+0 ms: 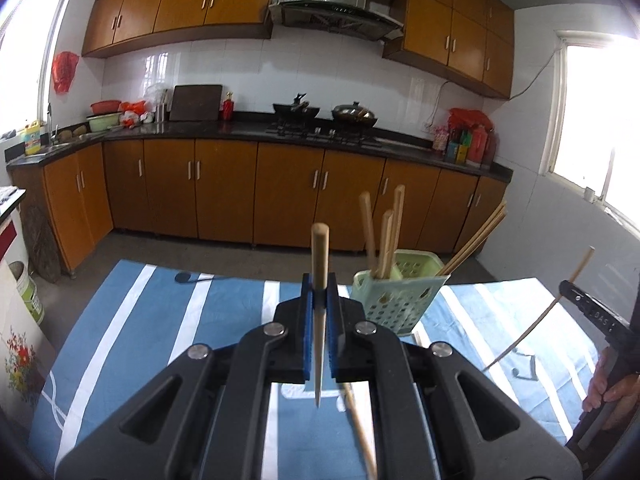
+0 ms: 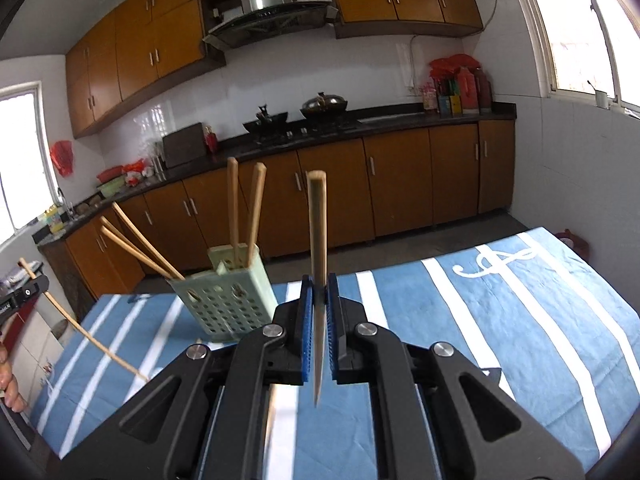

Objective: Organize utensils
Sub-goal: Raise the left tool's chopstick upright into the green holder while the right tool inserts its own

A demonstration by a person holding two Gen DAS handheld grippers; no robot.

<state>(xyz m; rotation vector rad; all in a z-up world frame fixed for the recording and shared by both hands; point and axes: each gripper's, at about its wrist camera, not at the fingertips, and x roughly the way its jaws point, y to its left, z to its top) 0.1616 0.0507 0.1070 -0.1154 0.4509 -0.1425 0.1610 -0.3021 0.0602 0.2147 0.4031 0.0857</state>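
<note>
Both grippers tilt slightly downward (over the blue striped tablecloth [image 1: 168,320]): left gripper [image 1: 320,300] clenches an upright pale wooden chopstick [image 1: 320,256], right gripper [image 2: 320,300] another upright chopstick [image 2: 318,224].

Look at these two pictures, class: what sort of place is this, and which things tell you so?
A home kitchen, most likely. A gas stove with a wok sits on the dark countertop, a range hood hangs above, and wooden cabinets line the wall.

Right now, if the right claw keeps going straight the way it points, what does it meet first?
Probably nothing close: the right claw, shut on a wooden chopstick, aims past the pale green perforated plastic holder, which sits to its left. Ahead lies only blue striped tablecloth, though depth is unclear.
</note>
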